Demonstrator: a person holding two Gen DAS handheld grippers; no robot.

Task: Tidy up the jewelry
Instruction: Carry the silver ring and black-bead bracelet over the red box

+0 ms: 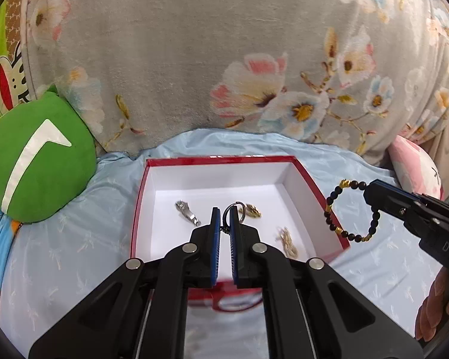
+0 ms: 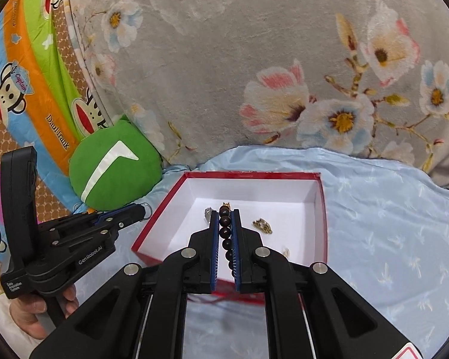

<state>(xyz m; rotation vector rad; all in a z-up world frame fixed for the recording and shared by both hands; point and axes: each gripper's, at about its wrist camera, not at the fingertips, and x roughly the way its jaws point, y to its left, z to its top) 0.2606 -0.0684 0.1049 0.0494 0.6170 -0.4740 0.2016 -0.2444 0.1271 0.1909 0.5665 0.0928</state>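
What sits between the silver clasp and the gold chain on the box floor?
In the left wrist view, a gold charm lies between silver clasp and gold chain, partly behind the left gripper.

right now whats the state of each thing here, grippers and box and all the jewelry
left gripper: shut on a metal ring, held near the box
right gripper: shut on a beaded bracelet, loop hanging free
red box: open, no lid on it
silver piece: lying loose on the box floor
gold charm: lying in the box
gold chain: lying bunched in the box
green cushion: resting beside the box
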